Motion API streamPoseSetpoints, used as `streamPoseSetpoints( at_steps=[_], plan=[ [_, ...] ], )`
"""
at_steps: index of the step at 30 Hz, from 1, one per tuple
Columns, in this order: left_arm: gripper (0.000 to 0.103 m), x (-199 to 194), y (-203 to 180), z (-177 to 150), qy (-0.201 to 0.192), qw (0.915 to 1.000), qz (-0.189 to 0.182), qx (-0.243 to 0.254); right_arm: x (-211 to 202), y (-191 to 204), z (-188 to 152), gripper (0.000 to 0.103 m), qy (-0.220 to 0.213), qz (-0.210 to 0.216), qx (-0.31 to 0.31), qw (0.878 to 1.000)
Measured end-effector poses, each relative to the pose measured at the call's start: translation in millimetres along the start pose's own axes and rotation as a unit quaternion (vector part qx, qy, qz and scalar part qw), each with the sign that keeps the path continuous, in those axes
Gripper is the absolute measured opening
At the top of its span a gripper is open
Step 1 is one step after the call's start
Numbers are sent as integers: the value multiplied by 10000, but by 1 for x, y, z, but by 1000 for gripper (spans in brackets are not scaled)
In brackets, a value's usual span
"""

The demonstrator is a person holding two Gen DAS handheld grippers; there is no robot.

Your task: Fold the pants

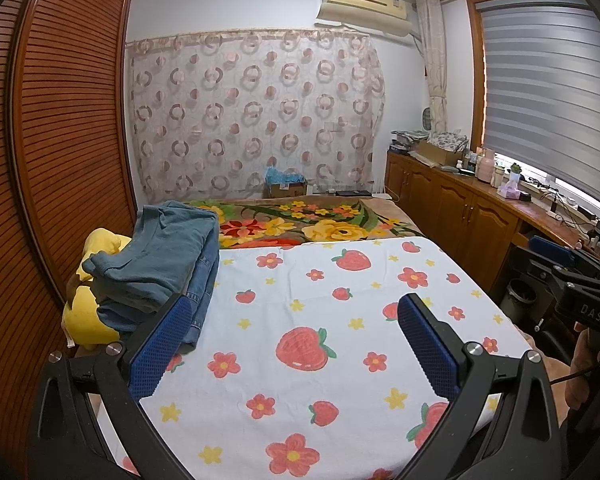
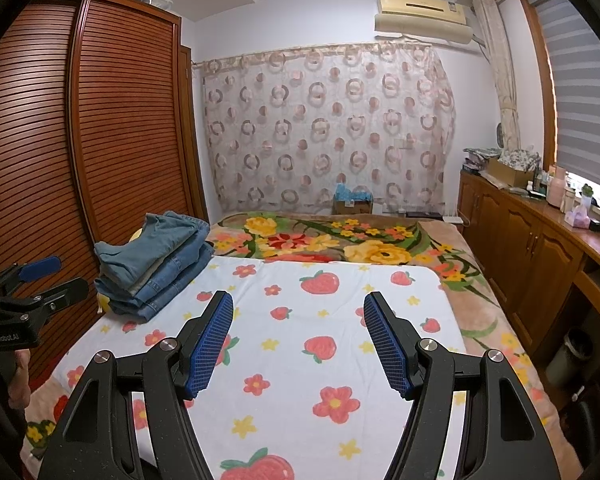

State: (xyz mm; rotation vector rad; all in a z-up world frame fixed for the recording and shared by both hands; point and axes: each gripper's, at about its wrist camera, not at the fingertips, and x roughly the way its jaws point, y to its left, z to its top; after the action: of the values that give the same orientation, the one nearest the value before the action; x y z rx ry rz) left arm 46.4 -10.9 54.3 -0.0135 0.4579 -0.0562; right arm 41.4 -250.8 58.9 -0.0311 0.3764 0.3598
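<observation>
your left gripper (image 1: 294,344) hangs over the strawberry sheet (image 1: 300,312) with its blue-padded fingers (image 1: 162,344) spread wide and nothing between them. your right gripper (image 2: 298,342) is the same: fingers (image 2: 388,344) apart, empty, above the white sheet (image 2: 300,360). each gripper shows at the edge of the other's view, the right one (image 1: 572,280) at the far right of the left camera and the left one (image 2: 24,292) at the far left of the right camera.

the pants (image 1: 160,268) sit in a folded stack at the left edge of the bed, blue denim layers piled up with a teal piece on top, its edge partly on the sheet. in the right view the stack (image 2: 152,268) lies ahead and to the left of your fingers, well apart from them. the left finger pad in the left view overlaps the stack's near corner, but you cannot tell whether it touches. a yellow cushion (image 1: 88,320) sits under and beside the stack, next to the slatted wardrobe (image 1: 60,140).

beyond the sheet lies a floral blanket (image 1: 320,220), and a wooden cabinet (image 1: 460,208) runs along the right wall.
</observation>
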Motion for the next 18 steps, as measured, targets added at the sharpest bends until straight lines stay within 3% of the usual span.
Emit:
streamPoseSetpoints(
  at_steps=[18],
  plan=[
    [103, 0, 0, -1, -5, 10000, -1, 1, 1, -2, -1, 70, -20, -4, -8, 10000]
  ],
)
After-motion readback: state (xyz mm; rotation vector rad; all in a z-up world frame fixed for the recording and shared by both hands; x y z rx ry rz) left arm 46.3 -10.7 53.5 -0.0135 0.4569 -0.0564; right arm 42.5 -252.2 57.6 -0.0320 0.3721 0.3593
